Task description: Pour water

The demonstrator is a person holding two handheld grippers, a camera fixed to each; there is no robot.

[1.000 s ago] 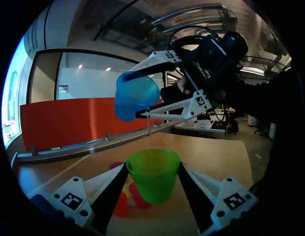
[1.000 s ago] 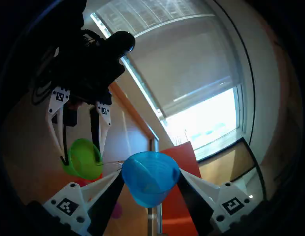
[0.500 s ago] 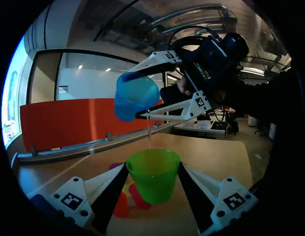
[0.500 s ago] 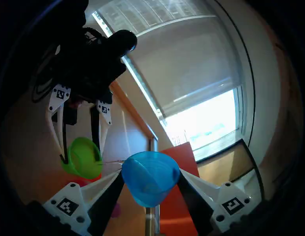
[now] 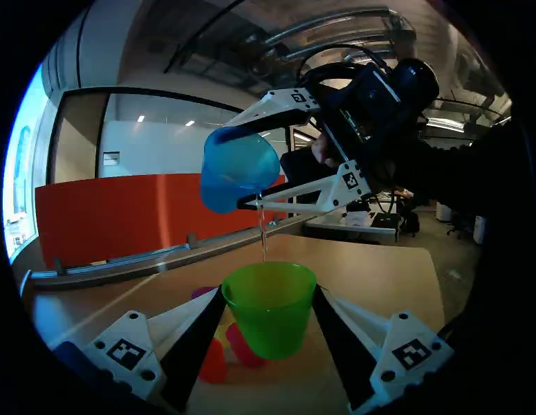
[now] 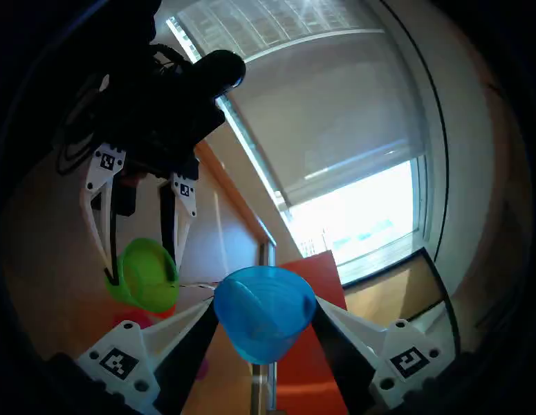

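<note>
Gripping green cup (image 5: 270, 315), left tongs (image 5: 268, 294) under tilted blue cup (image 5: 240, 166) clamped by right tongs (image 5: 232, 168)

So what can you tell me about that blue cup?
The blue cup looks like translucent plastic, tapered, widest at its open rim. The right gripper clamps its sides and holds it tipped over in mid-air. A thin stream of water falls from its rim into the green cup below, without the cups touching.
</note>
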